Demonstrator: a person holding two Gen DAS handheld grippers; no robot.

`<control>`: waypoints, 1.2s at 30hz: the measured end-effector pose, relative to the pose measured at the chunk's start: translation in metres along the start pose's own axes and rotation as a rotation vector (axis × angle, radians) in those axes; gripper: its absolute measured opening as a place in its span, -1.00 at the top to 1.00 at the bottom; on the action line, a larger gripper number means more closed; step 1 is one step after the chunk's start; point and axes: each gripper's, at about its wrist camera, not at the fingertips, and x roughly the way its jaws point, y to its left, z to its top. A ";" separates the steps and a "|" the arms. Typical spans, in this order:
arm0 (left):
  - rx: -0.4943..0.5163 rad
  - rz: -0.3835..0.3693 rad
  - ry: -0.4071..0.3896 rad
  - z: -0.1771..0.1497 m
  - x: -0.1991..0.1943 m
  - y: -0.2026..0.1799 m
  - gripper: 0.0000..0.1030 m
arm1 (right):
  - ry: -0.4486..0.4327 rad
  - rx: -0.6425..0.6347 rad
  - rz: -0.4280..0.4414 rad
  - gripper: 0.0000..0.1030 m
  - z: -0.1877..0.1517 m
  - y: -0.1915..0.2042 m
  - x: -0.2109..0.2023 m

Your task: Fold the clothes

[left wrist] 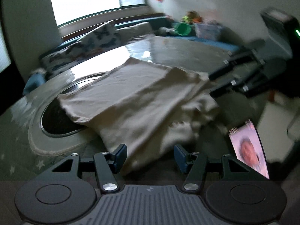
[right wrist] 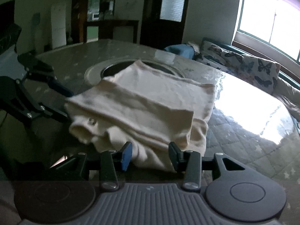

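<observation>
— What is lying on the table?

— A cream-coloured cotton garment (left wrist: 131, 101), folded into a rough rectangle of several layers and lying flat. One flap is sitting across the top as a diagonal band.

— Is it lying neatly?

— Partly. In the right wrist view the cream garment (right wrist: 150, 105) is showing a smooth upper panel, while the near left corner is bunching into a loose roll with a small button on it. In the left wrist view that crumpled part is showing at the right.

— Where exactly is it sitting?

— Its far edge is overlapping the dark round opening in the tabletop.
</observation>
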 end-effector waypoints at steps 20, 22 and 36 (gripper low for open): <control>0.175 -0.010 -0.075 0.003 0.019 -0.028 0.74 | 0.037 -0.007 0.021 0.15 -0.011 0.005 0.003; 0.135 -0.007 -0.084 0.006 0.017 -0.021 0.78 | 0.030 -0.013 0.022 0.11 -0.011 0.005 0.001; 0.006 -0.010 -0.093 0.033 0.028 0.013 0.80 | 0.012 -0.165 0.009 -0.16 -0.013 0.013 0.010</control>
